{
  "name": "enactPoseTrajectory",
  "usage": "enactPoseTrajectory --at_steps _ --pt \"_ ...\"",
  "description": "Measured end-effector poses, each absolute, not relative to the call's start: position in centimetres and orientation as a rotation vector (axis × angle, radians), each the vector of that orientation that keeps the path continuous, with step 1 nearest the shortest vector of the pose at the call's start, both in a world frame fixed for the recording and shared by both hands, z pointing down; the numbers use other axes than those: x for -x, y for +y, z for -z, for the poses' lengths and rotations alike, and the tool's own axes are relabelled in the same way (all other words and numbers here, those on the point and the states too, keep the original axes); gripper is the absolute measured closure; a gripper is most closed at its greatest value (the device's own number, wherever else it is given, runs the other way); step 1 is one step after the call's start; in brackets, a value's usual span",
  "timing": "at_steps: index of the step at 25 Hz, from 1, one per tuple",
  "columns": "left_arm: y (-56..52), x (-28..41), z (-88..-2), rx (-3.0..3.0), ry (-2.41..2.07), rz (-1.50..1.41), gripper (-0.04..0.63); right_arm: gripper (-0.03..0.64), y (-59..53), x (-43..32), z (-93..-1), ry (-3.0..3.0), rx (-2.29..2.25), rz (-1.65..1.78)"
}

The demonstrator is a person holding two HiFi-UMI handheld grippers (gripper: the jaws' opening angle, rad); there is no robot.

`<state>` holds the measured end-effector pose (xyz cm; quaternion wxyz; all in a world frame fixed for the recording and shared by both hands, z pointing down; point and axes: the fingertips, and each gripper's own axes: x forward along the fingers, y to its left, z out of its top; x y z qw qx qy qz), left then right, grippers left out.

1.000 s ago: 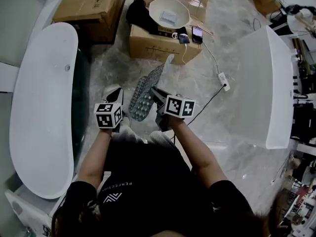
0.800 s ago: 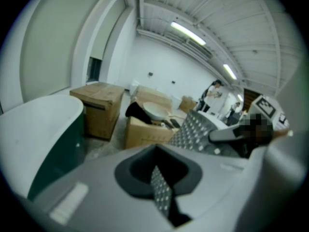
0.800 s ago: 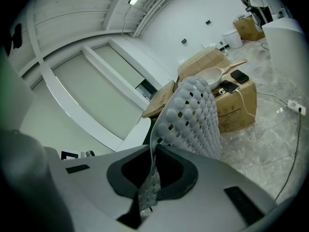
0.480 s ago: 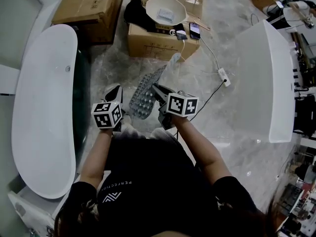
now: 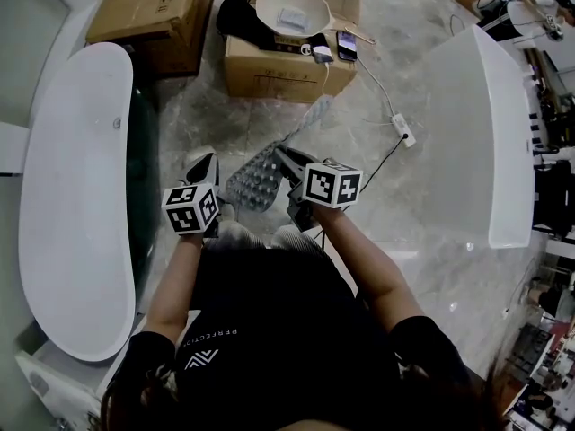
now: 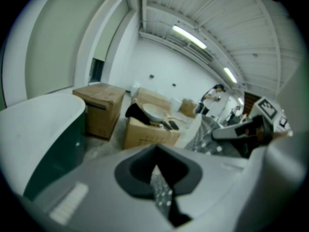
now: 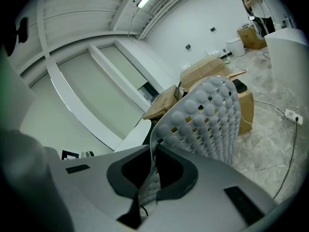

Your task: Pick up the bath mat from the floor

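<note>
The bath mat (image 5: 262, 171) is a grey sheet with bumps and holes. It hangs off the floor in front of the person, slanting up and away. My right gripper (image 5: 286, 160) is shut on its near edge; in the right gripper view the mat (image 7: 212, 120) rises out of the closed jaws (image 7: 147, 178). My left gripper (image 5: 205, 167) hovers just left of the mat's lower end, its jaws drawn together. In the left gripper view only a thin dotted grey strip shows in the slit (image 6: 157, 178). The mat (image 6: 205, 134) and the right gripper (image 6: 236, 131) appear at that view's right.
A white bathtub (image 5: 72, 196) runs along the left and another white tub (image 5: 485, 142) stands at the right. Ahead are two cardboard boxes (image 5: 148, 12), the nearer one (image 5: 278, 61) carrying a basin (image 5: 292, 12) and phones. A power strip and cable (image 5: 402, 131) lie on the marble floor.
The head view has shifted a little. Both grippers and the hanging mat keep nearly the same pose, the right one still gripping the mat.
</note>
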<state>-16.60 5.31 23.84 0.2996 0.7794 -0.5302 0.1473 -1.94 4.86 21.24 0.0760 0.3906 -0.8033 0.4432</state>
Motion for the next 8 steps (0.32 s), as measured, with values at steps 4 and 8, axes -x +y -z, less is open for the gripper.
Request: enactPoseTrajectory --at_steps 4,8 --pt "5.46 16.55 -23.76 -2.069 -1.412 -0.387 0.588 0.604 5.41 1.84 -21.33 -2.405 -1.175 -1.328" --pt "5.6 16.19 -23.71 -2.078 -1.409 -0.379 0.588 0.604 5.8 1.5 -21.53 -2.404 -1.185 -1.327"
